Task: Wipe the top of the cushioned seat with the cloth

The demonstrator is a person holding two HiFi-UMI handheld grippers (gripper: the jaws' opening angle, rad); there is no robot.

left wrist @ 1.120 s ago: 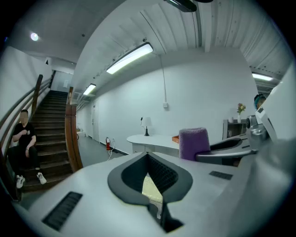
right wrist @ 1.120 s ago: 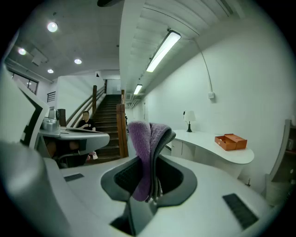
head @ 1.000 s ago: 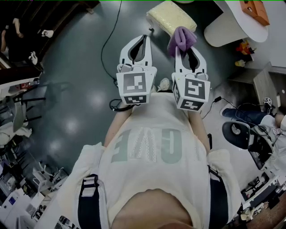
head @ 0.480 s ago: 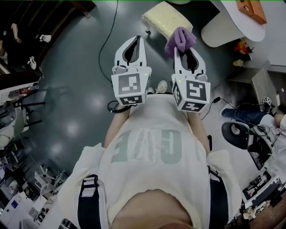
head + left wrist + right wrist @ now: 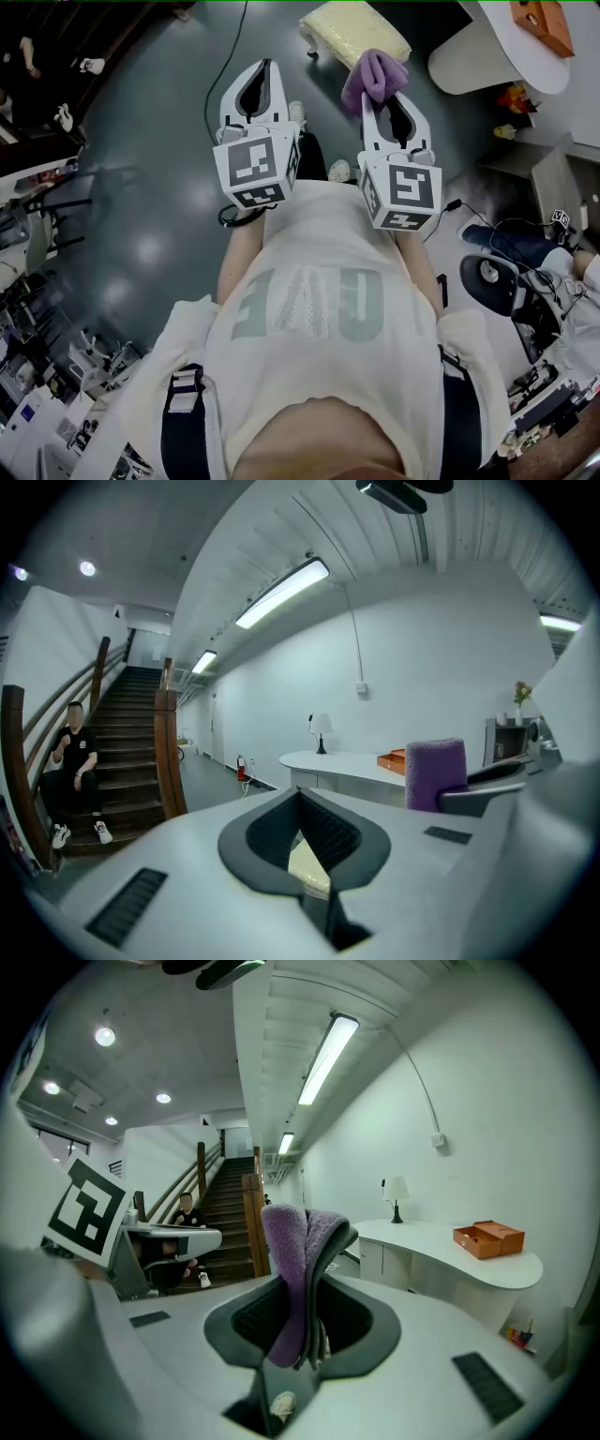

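Left gripper (image 5: 255, 67): held out in front of the person, to the left of the other one; its jaws (image 5: 300, 795) are pressed together at the tips and nothing is between them.
Right gripper (image 5: 385, 96): held out beside the left one, jaws pinching the cloth (image 5: 309, 1241).
Cloth (image 5: 375, 77): purple and folded, it stands up out of the right jaws (image 5: 286, 1260) and sticks out past the tips.
Cushioned seat (image 5: 352, 28): pale yellow, it stands on the dark floor ahead of both grippers; a strip of it shows through the gap behind the left jaws (image 5: 309, 864).
Cloth and seat: in the head view the cloth overlaps the near right corner of the seat; I cannot tell if they touch.
Counter (image 5: 487, 47): white and curved, to the right of the seat, with an orange box (image 5: 542, 21) on it.
Stairs (image 5: 131, 752): to the left, a person (image 5: 73, 761) sits on the steps.
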